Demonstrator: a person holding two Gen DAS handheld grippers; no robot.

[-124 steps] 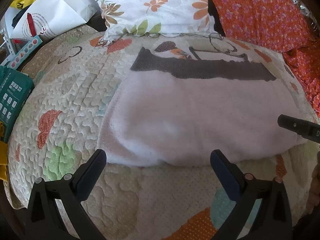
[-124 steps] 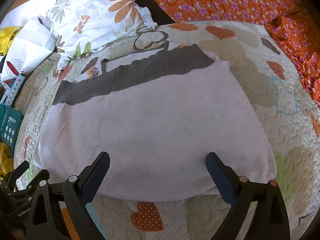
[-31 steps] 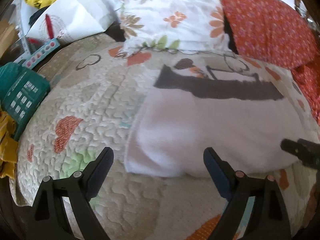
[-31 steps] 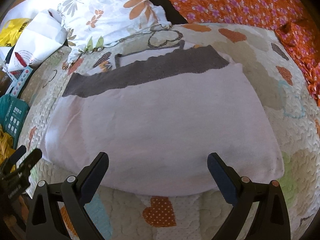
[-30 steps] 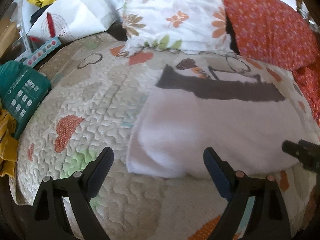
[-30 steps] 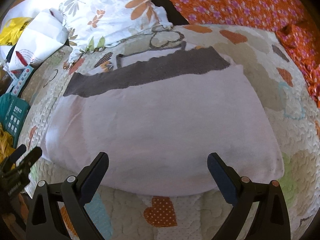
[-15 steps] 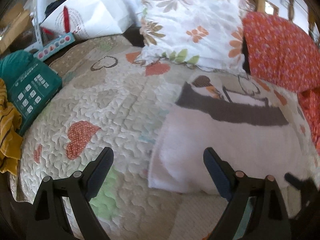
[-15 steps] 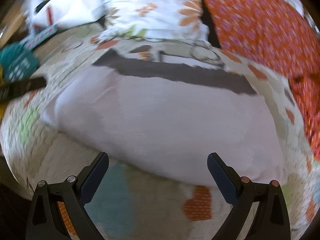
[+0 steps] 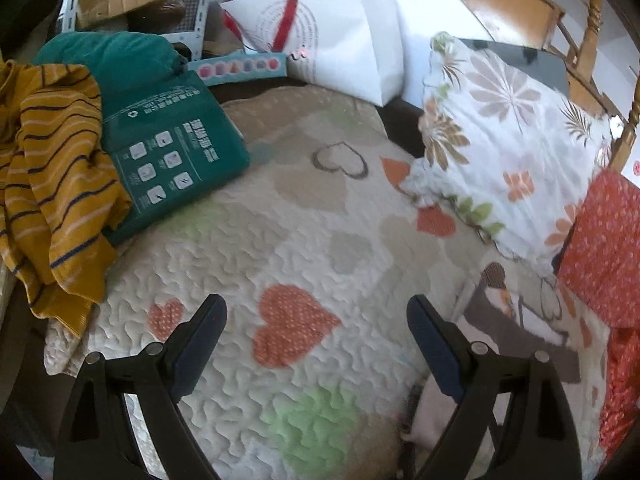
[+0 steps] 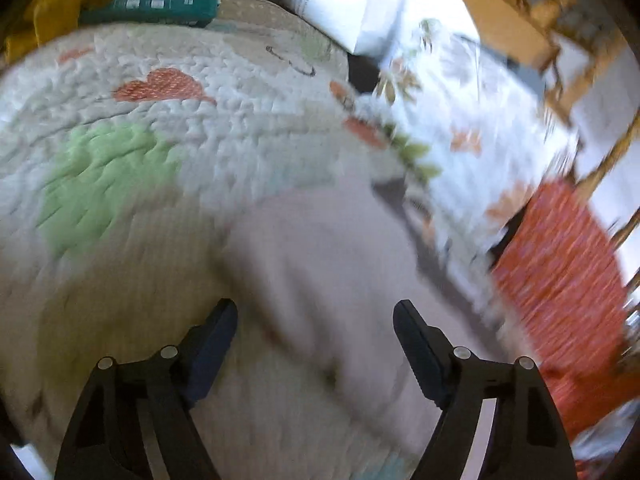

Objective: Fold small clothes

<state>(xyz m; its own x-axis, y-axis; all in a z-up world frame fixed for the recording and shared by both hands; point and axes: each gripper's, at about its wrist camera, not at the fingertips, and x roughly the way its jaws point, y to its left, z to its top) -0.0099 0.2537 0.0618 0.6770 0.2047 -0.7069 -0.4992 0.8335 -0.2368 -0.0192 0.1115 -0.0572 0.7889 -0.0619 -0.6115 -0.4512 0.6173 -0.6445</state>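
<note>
A folded pale pink garment (image 10: 340, 264) with a dark grey band lies on the heart-patterned quilt (image 9: 280, 240). In the left wrist view only its corner (image 9: 424, 420) and grey band (image 9: 520, 336) show at the lower right. My left gripper (image 9: 316, 312) hangs open over bare quilt, left of the garment. My right gripper (image 10: 314, 312) is above the garment's near edge; its jaws are closing with nothing pressed between them, and its view is blurred. A yellow striped garment (image 9: 52, 184) hangs at the far left edge.
A green package (image 9: 168, 156) lies by the yellow garment. A white paper bag (image 9: 332, 36) and a floral pillow (image 9: 508, 136) sit at the head of the bed. Orange floral bedding (image 9: 608, 248) lies to the right. A wooden bed frame (image 9: 588, 40) stands behind.
Both grippers have swung left and rolled. The left one left the pink garment and now faces the bare quilt and the yellow garment. The right one's jaws have narrowed a little.
</note>
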